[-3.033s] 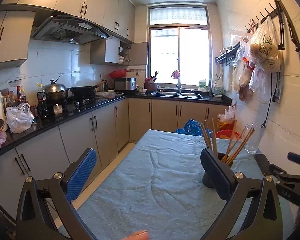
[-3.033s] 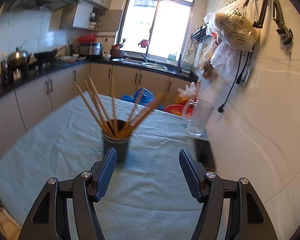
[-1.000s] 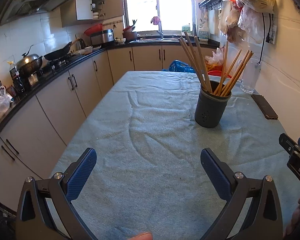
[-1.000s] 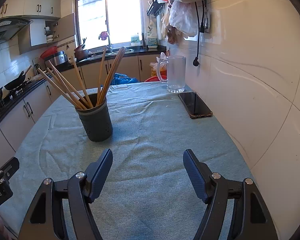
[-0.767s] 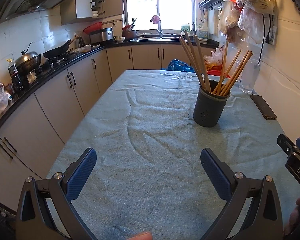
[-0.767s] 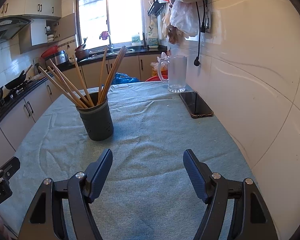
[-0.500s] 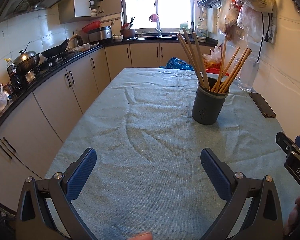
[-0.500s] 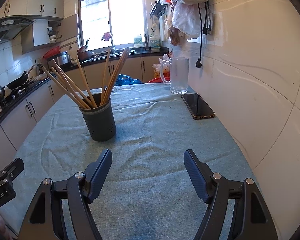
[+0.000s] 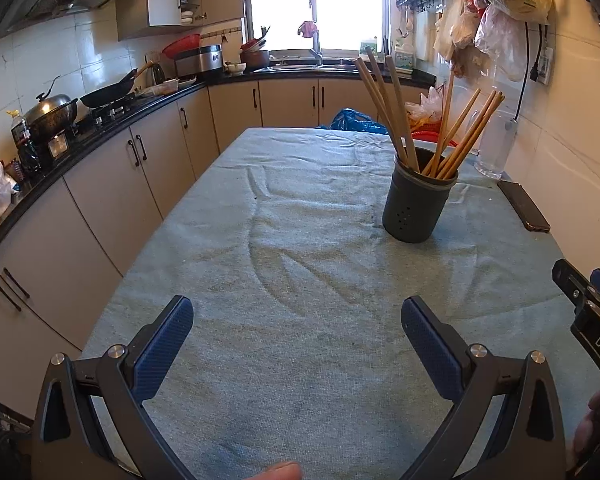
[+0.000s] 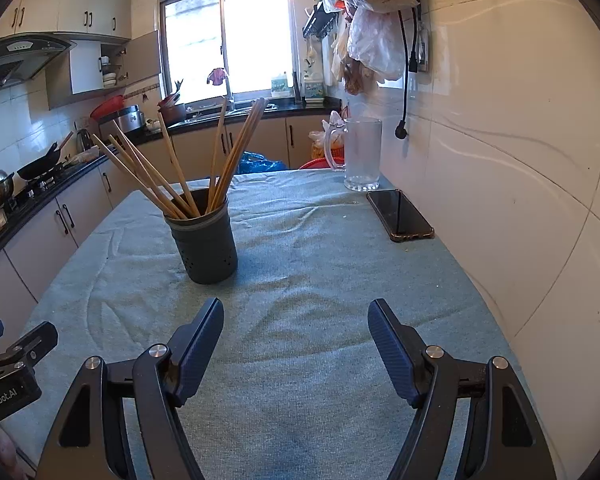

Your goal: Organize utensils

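Chopsticks (image 10: 172, 172) stand in holder (image 10: 204, 244), apparently well beyond both grippers' spread, empty fingers (image 10: 198, 344).

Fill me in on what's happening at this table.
A person holds a hand-held gripper in each hand over a cloth-covered table. The left hand-held gripper and right hand-held gripper are both open and empty. Ahead stands a dark holder with chopsticks splayed in it, untouched. A phone and glass mug sit by the wall.

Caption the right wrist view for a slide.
Open right tongs face a holder of chopsticks on the cloth-covered table.
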The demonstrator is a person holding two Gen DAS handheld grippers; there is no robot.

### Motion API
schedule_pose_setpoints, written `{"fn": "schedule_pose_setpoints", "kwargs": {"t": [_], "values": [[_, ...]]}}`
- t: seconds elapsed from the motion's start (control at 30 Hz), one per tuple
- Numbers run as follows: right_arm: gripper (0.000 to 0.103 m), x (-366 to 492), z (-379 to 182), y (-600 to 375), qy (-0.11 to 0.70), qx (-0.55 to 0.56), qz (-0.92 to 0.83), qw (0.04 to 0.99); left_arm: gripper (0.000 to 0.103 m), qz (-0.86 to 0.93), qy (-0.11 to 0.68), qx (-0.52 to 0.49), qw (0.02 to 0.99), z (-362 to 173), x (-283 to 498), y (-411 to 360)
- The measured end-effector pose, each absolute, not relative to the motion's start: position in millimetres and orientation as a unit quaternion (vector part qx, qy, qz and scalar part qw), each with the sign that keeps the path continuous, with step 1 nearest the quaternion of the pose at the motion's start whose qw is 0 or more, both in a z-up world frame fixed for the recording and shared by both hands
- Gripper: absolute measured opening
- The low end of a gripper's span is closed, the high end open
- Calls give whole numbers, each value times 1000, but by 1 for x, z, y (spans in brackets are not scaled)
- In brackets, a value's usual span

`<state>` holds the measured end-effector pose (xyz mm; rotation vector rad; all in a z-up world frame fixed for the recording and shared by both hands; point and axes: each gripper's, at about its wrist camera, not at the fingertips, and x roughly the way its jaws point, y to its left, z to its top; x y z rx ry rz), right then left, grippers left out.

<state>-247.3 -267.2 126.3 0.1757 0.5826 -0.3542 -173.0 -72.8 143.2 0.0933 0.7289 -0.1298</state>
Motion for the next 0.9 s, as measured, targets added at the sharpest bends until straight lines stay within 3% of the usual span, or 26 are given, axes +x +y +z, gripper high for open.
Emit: {"fn": "schedule_pose_setpoints", "kwargs": {"t": [0.9], "values": [[81, -248, 126, -264, 282, 86, -169, 940, 103, -71, 357, 61, 929, 143, -177, -77]]}}
